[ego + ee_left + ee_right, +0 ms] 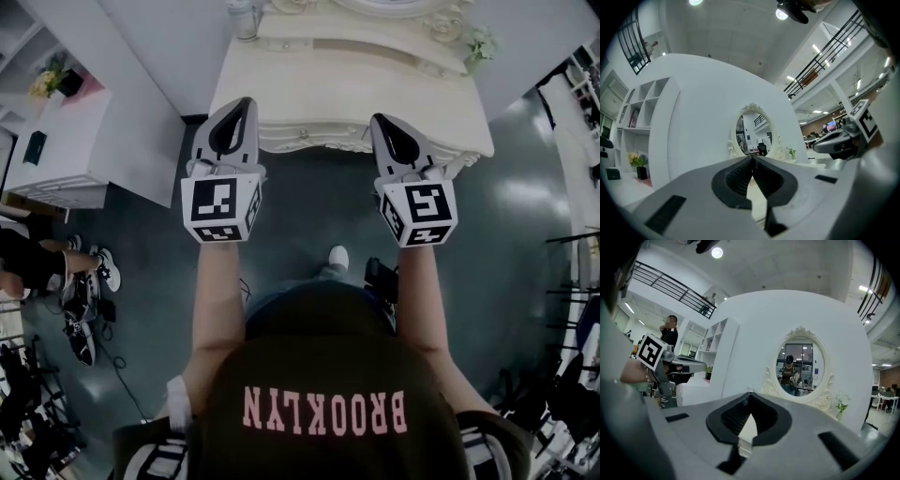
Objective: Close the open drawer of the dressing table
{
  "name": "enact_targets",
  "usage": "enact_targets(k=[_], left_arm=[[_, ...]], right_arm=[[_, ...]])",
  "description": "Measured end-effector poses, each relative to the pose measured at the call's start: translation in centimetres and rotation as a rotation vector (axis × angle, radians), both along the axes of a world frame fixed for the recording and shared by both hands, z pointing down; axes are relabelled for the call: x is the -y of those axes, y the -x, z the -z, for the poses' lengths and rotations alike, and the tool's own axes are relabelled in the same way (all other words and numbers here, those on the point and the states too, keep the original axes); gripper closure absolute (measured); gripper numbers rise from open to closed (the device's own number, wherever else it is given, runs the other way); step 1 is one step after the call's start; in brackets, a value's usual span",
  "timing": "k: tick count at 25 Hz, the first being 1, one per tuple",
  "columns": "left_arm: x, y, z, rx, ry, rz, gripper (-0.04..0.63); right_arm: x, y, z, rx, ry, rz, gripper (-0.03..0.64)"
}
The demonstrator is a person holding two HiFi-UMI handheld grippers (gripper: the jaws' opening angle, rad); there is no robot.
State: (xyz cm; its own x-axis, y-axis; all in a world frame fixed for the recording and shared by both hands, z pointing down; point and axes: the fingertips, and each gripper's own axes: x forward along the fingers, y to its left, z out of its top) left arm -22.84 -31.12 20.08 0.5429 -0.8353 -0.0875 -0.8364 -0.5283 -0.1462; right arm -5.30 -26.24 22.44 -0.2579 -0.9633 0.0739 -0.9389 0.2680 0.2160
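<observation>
Two tongs, left (242, 105) and right (381, 122), are held level above open floor (314, 211), with their tips at the near edge of the bench (347, 84), where the drawer (309, 139) front sits flush. Left gripper view: jaws together, empty, facing the mirror (752, 131). Right gripper view: jaws likewise together, empty.

Cream dressing table with carved front edge (347, 94): upper centre of head view. On top:
- clear glass vessel (245, 19), upper left corner
- small green potted plant (480, 44), right end
- white ornate oval mirror (801, 363), back centre

Dark glossy floor (319, 206) below; sneakers (106, 270) at left edge.

White side cabinet (70, 150), upper left: yellow flowers in dark pot (52, 82), small dark object (35, 146).
</observation>
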Motion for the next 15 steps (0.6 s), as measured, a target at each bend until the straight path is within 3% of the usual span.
enact_targets(k=[15], left_arm=[[-2.1,0.9,0.4,-0.017,0.01,-0.036,0.591]], right_arm=[[-2.4,0.9,0.4,0.003,-0.019,-0.029,0.621]])
